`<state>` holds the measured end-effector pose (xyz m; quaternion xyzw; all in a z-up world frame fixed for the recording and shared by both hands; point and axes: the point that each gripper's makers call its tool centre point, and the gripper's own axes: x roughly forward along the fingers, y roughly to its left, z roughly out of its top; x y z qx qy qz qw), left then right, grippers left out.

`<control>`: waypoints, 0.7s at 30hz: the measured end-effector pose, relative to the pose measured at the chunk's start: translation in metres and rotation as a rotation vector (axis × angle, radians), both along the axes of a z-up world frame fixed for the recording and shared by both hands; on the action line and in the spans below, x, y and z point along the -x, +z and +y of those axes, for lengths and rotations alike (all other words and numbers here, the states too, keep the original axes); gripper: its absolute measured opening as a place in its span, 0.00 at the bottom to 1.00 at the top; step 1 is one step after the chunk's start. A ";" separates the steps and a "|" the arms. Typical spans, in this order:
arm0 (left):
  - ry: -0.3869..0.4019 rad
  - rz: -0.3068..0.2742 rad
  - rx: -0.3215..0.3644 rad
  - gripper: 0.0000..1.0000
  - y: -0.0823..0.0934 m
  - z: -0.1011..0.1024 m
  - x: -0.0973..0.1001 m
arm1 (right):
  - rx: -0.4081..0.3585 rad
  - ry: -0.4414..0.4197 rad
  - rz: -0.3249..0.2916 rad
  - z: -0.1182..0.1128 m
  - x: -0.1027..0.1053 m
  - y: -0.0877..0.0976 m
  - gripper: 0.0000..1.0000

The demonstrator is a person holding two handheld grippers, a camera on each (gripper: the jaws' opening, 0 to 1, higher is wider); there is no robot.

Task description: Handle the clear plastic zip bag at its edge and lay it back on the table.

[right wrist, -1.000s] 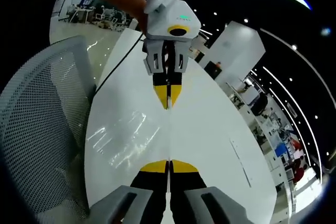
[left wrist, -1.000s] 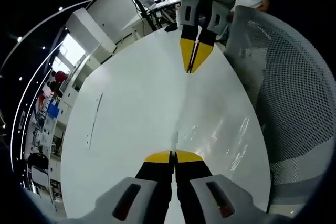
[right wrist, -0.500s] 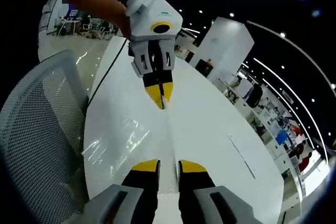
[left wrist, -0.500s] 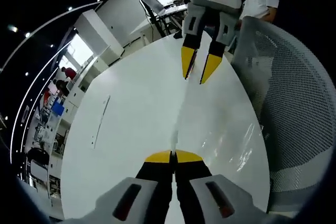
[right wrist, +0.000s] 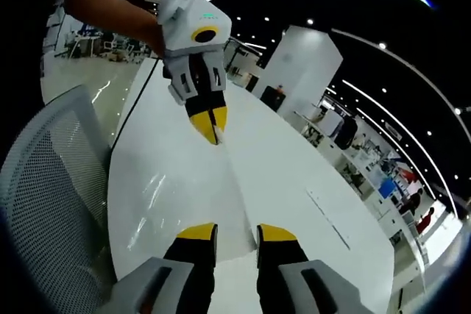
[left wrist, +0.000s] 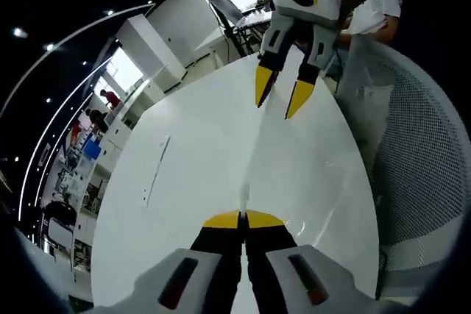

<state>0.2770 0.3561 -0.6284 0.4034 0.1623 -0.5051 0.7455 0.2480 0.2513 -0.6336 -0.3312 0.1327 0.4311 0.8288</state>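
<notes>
Your left gripper (left wrist: pixel 240 218) is clamped on one edge of the clear plastic zip bag (right wrist: pixel 173 189), which lies stretched on the white table (left wrist: pixel 184 174) ahead of those closed fingertips. Your right gripper (right wrist: pixel 235 232) has its fingers apart beyond the bag's far edge, holding nothing. The lay-down looks nearly finished, so next open the left fingers and draw back without dragging the bag.

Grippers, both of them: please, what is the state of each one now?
Left gripper: shut on the edge of the clear zip bag.
Right gripper: open, holding nothing.
</notes>
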 end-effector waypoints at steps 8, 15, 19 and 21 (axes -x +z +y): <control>0.033 -0.033 0.022 0.00 0.024 0.003 -0.009 | -0.059 -0.004 -0.040 0.002 -0.007 0.038 0.20; 0.045 -0.063 0.025 0.00 0.044 0.000 -0.013 | -0.095 0.014 -0.033 0.007 -0.008 0.065 0.22; 0.044 -0.067 0.021 0.00 0.048 -0.004 -0.009 | -0.090 0.035 -0.021 0.011 -0.004 0.070 0.22; 0.043 -0.066 0.018 0.00 0.049 -0.005 -0.006 | -0.089 0.044 -0.013 0.013 -0.002 0.070 0.22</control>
